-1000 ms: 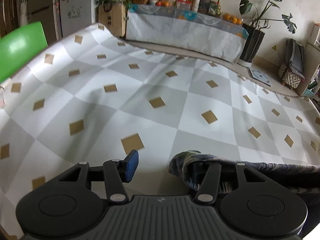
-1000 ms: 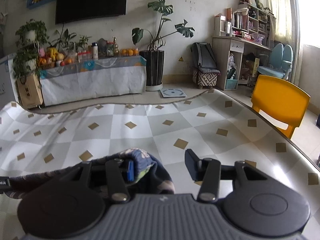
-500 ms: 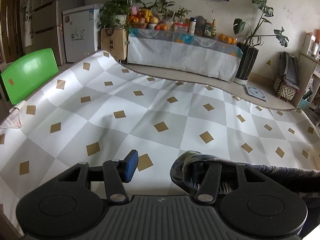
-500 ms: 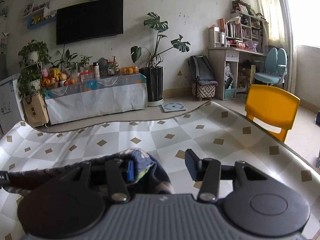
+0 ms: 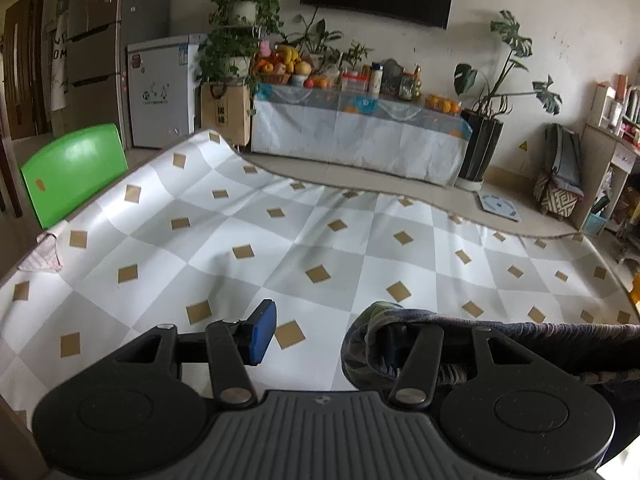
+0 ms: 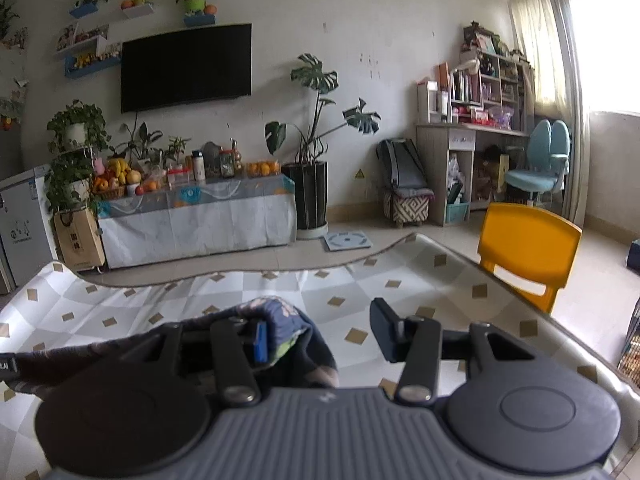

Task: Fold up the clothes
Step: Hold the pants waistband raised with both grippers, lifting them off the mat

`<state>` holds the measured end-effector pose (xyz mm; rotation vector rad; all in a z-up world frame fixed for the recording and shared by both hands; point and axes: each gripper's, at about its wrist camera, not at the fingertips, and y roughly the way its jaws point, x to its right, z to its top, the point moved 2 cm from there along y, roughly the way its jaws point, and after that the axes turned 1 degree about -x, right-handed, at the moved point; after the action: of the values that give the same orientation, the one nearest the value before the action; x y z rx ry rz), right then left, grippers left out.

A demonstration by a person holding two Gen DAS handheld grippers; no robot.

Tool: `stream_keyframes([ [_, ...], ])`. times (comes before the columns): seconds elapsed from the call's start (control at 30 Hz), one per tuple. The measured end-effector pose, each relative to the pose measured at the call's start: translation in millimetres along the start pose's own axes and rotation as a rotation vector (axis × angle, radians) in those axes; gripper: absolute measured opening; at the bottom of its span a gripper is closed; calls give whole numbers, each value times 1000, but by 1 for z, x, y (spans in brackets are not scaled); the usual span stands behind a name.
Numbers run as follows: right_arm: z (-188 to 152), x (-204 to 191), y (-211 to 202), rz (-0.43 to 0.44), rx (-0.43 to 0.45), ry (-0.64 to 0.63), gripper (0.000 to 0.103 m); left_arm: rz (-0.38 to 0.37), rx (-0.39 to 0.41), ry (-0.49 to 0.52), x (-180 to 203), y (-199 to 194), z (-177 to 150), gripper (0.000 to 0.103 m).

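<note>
Left wrist view: green chair [image 5: 74, 168] stood off the table's left edge, and a small pale cloth [image 5: 42, 254] lay at that same edge. The table [image 5: 248, 216], under a grey-and-white checked cover with tan diamonds, was otherwise bare toward its far edge.

Left gripper [image 5: 326, 338]: jaws stood apart, with a clear gap between them. The dark patterned garment [image 5: 540, 338] was draped over the right finger only, wrapped around its tip; the blue-padded left finger [image 5: 262, 330] touched nothing. From there the garment ran off as a taut band toward the right, above the table's near edge.

Right wrist view: right gripper [image 6: 320, 330], jaws likewise apart. The garment [image 6: 288, 316] was hooked over the left finger, bunched around its blue pad; the right finger [image 6: 382, 326] was bare. Yellow chair [image 6: 526, 244] stood beyond the table's right edge.
</note>
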<state>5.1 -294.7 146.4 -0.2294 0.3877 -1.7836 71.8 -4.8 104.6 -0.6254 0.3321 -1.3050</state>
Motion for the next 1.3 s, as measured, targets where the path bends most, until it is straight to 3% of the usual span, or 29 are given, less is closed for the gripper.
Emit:
stream_keyframes([
  [0.7,84,-4,-81,23,156,-12,45,-37,181,-20,-17,-100,54,53],
  [1.3,124,-9,-126,50,214,-4,45,-39,292,-30,-31,-166,89,53],
])
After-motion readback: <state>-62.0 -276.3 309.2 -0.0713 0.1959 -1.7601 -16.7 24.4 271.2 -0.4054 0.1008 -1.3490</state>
